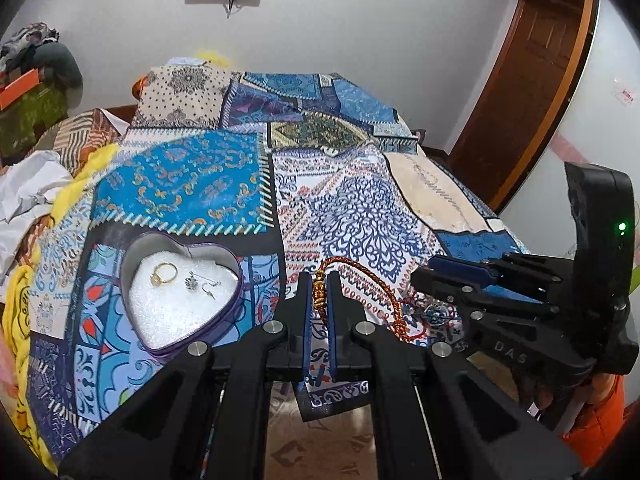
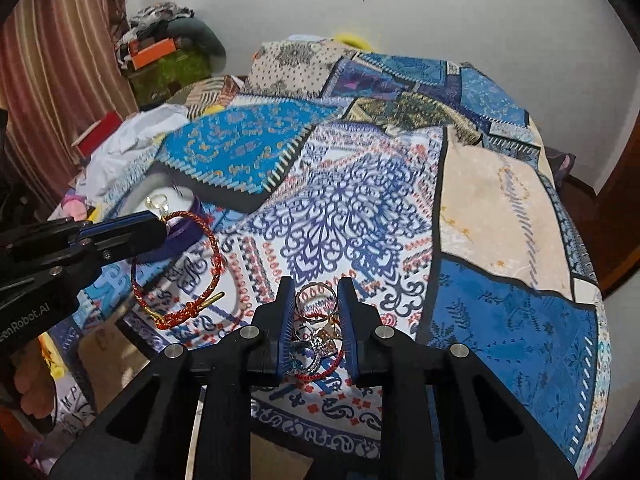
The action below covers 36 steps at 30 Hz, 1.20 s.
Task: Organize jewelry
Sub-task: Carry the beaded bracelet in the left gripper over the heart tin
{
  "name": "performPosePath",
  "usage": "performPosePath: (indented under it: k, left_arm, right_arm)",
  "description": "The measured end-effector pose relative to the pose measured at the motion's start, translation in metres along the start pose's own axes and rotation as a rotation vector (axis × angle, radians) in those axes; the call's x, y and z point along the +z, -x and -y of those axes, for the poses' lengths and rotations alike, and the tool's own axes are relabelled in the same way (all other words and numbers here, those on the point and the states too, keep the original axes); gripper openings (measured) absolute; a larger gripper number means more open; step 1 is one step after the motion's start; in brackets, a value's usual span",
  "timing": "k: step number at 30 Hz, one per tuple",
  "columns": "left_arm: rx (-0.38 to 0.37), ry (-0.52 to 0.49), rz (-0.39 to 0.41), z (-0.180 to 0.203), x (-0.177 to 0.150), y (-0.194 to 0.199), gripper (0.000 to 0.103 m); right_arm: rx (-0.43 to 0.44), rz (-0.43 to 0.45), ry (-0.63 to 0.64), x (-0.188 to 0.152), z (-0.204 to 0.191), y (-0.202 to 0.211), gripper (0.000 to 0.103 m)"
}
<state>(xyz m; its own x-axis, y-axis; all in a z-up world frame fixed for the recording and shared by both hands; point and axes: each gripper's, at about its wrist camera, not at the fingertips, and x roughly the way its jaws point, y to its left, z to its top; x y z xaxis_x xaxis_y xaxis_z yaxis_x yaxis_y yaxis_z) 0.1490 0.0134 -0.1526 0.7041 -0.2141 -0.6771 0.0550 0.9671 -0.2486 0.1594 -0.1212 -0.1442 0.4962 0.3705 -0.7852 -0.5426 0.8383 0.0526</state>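
Red-orange braided bracelet (image 1: 376,286), gold beads; purple-walled heart tin (image 1: 181,304), white lining; blue-white patchwork cloth (image 1: 352,216)

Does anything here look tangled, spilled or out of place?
Yes. A small heap of silver rings and red cord lies tangled on the patchwork bedspread between the right hand-held gripper fingers, outside the heart-shaped tin. The left hand-held gripper holds the braided red bracelet.

White walls (image 1: 360,40), wooden door (image 1: 532,76), striped curtain (image 2: 60,60).
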Motion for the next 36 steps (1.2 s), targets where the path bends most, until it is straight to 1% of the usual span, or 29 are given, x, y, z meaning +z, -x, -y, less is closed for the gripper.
performPosePath:
  k: [9, 19, 26, 36]
  left_arm:
    - [0.025, -0.007, 0.079, -0.001, 0.008, 0.038, 0.005]
    - [0.055, 0.014, 0.14, -0.019, 0.01, 0.071, 0.005]
    - [0.081, 0.037, 0.158, -0.038, 0.011, 0.08, 0.005]
    - [0.116, 0.064, 0.153, -0.067, 0.011, 0.072, 0.005]
  right_arm:
    - [-0.001, 0.107, -0.003, 0.013, -0.015, 0.039, 0.02]
    - [0.034, 0.189, 0.016, 0.029, -0.046, 0.062, 0.02]
    - [0.066, 0.204, 0.037, 0.036, -0.068, 0.06, 0.02]
    - [0.112, 0.199, 0.064, 0.048, -0.092, 0.045, 0.02]
